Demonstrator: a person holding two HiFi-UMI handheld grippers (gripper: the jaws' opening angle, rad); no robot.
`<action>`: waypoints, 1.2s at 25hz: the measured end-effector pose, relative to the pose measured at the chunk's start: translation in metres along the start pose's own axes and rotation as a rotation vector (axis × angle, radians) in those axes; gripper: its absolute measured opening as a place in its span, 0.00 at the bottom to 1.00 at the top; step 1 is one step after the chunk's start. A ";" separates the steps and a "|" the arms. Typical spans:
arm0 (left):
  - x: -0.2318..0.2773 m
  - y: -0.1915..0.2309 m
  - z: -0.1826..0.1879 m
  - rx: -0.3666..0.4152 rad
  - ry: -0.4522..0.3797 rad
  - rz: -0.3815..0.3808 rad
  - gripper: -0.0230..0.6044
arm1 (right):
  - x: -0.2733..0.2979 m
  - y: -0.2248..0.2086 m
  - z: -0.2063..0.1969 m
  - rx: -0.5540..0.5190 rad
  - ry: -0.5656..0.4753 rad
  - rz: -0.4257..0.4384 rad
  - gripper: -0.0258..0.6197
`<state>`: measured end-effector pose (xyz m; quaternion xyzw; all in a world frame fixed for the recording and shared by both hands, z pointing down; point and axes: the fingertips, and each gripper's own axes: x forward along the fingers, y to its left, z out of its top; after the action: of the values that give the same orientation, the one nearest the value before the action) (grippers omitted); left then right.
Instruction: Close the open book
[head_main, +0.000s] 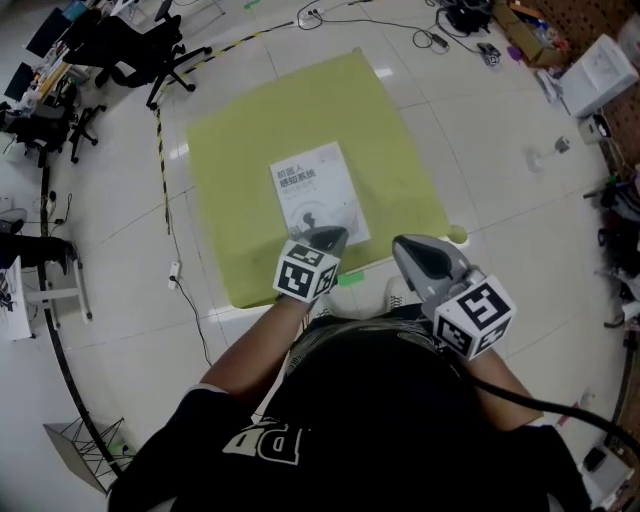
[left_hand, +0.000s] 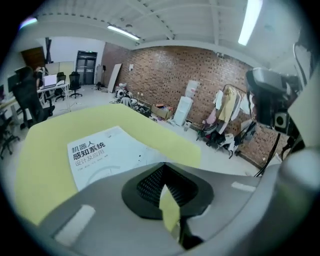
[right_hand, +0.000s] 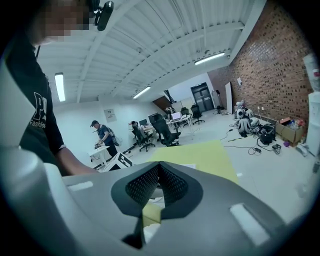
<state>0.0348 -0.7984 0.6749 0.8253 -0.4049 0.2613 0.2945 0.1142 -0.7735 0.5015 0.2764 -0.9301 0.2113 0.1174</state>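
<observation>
A white tiled floor (head_main: 480, 150) is seen across the whole head view, and a large yellow-green mat (head_main: 250, 150) is spread flat on it. The lower part of that view is filled by the person (head_main: 380, 430), dressed in a black shirt, with both forearms stretched forward. Black office chairs (head_main: 140, 45) are stood at the far left corner, well apart from the mat, and a yellow-and-black striped cable (head_main: 160, 150) is laid along the mat's left side.

The book (head_main: 318, 195) is found on the near half of the mat, lying flat and already shut, with its white printed cover turned up.

The left gripper (head_main: 335, 232) is held at the book's near right corner; its tip seems to be over or on the cover's edge, though contact cannot be settled from the head view. In the left gripper view its jaws are seen pressed together at the tip, with nothing caught between them, only the mat showing through the slot behind.

The right gripper (head_main: 400, 243) is held just right of the left one, over the mat's near edge and clear of the book. In the right gripper view its jaws are likewise brought together and empty.

A small green strip (head_main: 350, 279) is seen on the floor just beside the mat's near edge.
</observation>
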 end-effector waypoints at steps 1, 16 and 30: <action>-0.007 0.003 0.003 -0.027 -0.024 0.002 0.05 | 0.003 0.003 0.001 -0.007 0.004 0.006 0.05; -0.136 0.081 -0.026 -0.456 -0.413 0.112 0.05 | 0.053 0.055 0.009 -0.080 0.043 0.133 0.05; -0.177 0.142 -0.169 -0.933 -0.444 0.234 0.05 | 0.091 0.105 0.008 -0.120 0.079 0.224 0.05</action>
<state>-0.2095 -0.6598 0.7121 0.5913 -0.6202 -0.0964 0.5064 -0.0200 -0.7400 0.4902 0.1549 -0.9608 0.1777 0.1460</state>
